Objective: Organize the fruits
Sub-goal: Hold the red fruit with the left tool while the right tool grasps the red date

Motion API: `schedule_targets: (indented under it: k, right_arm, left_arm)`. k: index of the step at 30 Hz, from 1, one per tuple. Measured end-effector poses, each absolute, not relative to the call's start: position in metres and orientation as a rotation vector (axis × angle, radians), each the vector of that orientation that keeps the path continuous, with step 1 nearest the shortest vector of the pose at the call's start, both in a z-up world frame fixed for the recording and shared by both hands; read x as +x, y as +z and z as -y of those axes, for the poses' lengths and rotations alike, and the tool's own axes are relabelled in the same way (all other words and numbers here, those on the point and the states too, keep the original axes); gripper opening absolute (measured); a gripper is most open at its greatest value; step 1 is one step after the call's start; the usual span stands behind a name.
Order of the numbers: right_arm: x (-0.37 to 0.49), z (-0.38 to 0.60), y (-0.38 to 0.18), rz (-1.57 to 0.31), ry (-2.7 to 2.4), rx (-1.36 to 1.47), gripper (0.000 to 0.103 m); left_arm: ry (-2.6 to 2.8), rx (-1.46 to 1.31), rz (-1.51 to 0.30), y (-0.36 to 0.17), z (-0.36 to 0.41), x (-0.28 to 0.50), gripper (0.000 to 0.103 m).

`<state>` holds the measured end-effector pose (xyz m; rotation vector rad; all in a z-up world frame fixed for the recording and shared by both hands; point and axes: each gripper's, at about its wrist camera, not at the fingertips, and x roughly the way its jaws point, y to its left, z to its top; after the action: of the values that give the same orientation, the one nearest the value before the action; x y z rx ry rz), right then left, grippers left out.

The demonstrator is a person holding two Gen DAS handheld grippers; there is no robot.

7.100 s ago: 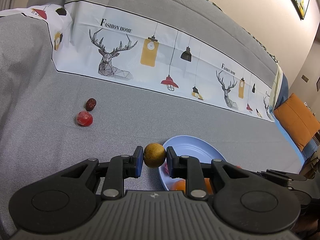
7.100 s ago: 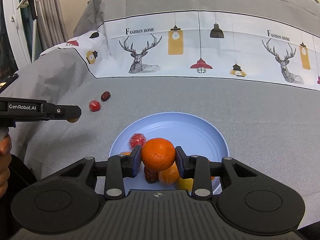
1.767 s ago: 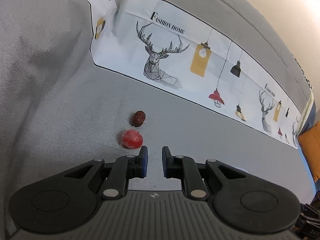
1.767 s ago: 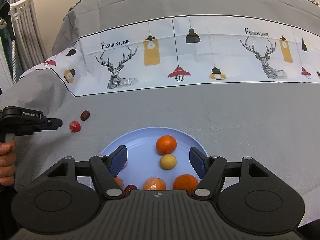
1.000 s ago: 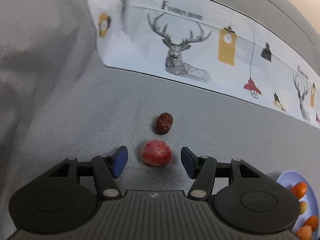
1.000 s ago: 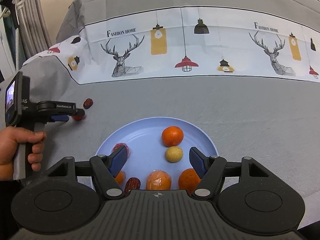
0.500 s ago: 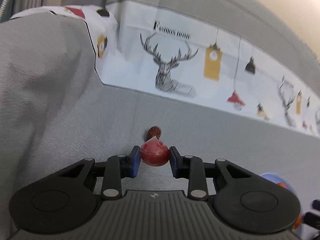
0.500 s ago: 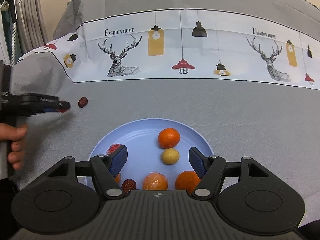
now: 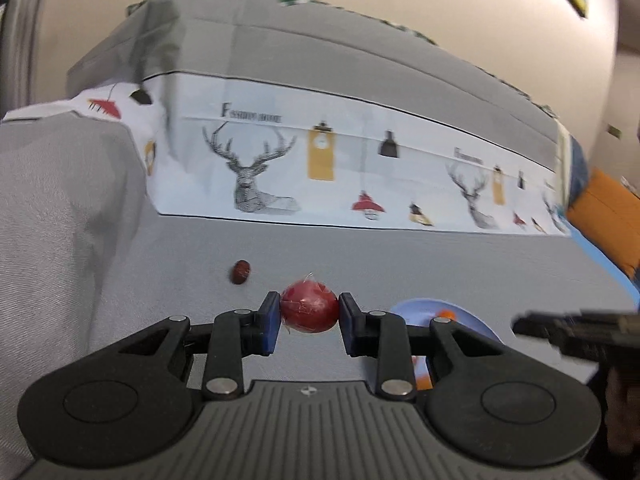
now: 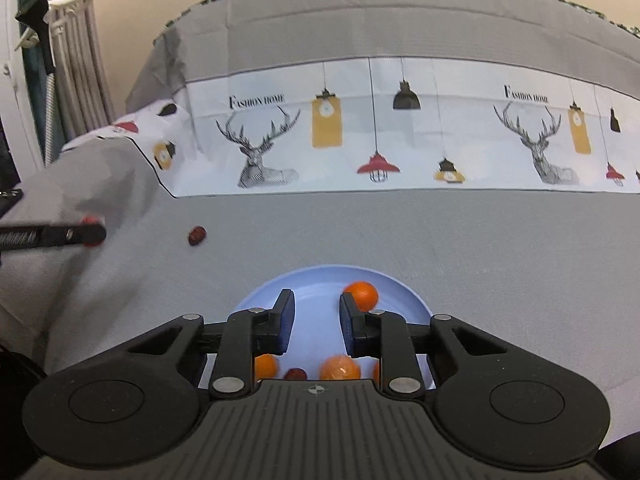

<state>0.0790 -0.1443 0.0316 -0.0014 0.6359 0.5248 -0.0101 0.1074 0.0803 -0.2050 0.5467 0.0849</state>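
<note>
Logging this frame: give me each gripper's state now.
Left gripper: closed on the red fruit.
Right gripper: open, empty, above the blue plate.

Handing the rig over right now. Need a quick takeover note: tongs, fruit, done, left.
Left tongs: shut on the round red plastic-wrapped fruit, lifted off the grey bedspread.
Right tongs: partly open, holding nothing, over the round light-blue plate.
Done: several orange mandarins and one small dark red date lie on the plate; part of it is hidden behind the tongs.
Left: carry the red fruit to the plate, then fetch the other small dark red date lying loose on the bedspread, left of the plate.
</note>
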Motion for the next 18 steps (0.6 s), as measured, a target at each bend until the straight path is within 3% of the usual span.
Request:
schedule_targets:
  k: [9,18]
  right_arm:
    - [0.080,0.132,0.047,-0.648,0.559,0.050,0.027]
    - [0.094,0.103,0.041,-0.691,0.591,0.038,0.026]
  left_arm:
    - [0.127,-0.297,-0.620,0.067,-0.119,0.006,0.034]
    - [0.182,-0.262,-0.556,0.068,-0.118,0.007,0.034]
